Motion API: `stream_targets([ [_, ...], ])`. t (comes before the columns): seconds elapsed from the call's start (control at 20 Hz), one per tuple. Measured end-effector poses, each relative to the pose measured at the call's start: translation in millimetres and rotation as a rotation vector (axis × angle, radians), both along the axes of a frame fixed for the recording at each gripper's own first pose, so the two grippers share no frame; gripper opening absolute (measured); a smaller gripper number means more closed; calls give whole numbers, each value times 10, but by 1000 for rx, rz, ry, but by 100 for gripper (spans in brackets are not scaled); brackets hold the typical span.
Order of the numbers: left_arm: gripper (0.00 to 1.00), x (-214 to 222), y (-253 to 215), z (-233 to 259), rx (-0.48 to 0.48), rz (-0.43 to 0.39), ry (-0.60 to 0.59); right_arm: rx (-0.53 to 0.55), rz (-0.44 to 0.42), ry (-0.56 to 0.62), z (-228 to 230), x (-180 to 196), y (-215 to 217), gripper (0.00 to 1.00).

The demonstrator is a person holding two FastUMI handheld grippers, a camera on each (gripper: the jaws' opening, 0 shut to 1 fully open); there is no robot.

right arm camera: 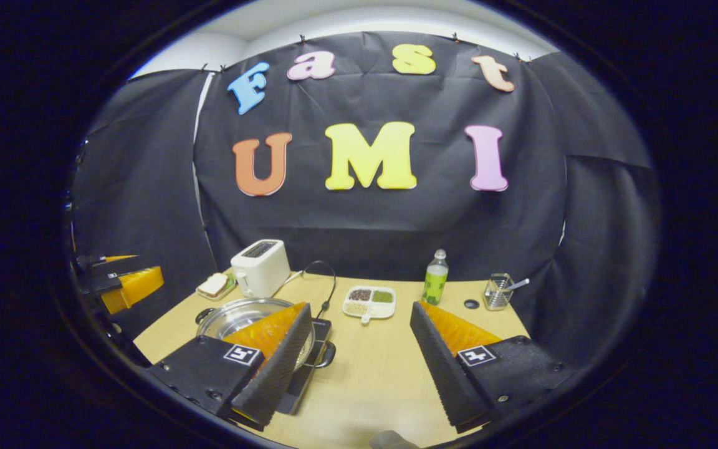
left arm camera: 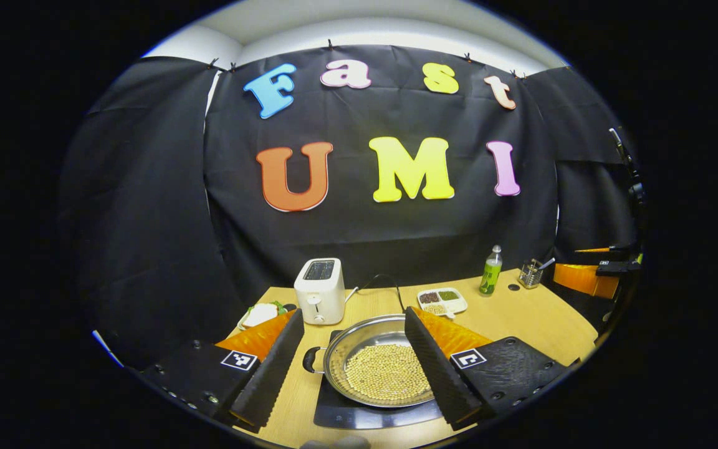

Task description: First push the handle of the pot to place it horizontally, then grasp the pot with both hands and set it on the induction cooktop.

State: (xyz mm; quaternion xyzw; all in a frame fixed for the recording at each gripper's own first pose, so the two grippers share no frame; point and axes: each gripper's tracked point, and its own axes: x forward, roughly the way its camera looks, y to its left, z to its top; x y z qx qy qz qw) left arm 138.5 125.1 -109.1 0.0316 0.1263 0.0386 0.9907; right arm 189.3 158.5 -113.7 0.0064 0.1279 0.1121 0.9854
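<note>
A steel pot (left arm camera: 341, 350) with two black loop handles sits on the black induction cooktop (left arm camera: 346, 415); pale beans (left arm camera: 387, 374) cover its bottom. One handle (left arm camera: 310, 360) points left in the left gripper view. My left gripper (left arm camera: 353, 317) hangs open just in front of and above the pot, its fingers standing to either side, touching nothing. In the right gripper view the pot (right arm camera: 234, 313) lies at the left, partly behind one finger, with a handle (right arm camera: 326, 354) showing. My right gripper (right arm camera: 360, 312) is open over bare table to the right of the cooktop (right arm camera: 320, 328).
Along the back of the wooden table (right arm camera: 371, 374) stand a white toaster (left arm camera: 320, 290) with its cable, a plate with a sandwich (right arm camera: 214, 285), a sectioned dish of grains (left arm camera: 441, 300), a green bottle (left arm camera: 491, 271) and a glass holder (left arm camera: 530, 273).
</note>
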Motion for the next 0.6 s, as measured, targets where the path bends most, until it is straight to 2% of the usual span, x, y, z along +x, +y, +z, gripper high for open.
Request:
stream_targets([
  [0.35,96,-496,-820,776,-27,-22,-135,37,-21,-187,933,-787,-855,99],
  [0.6,96,-879,-1544,1289,-37,-40,-222,98,-51,-199,1163,-1308,-1642,99],
])
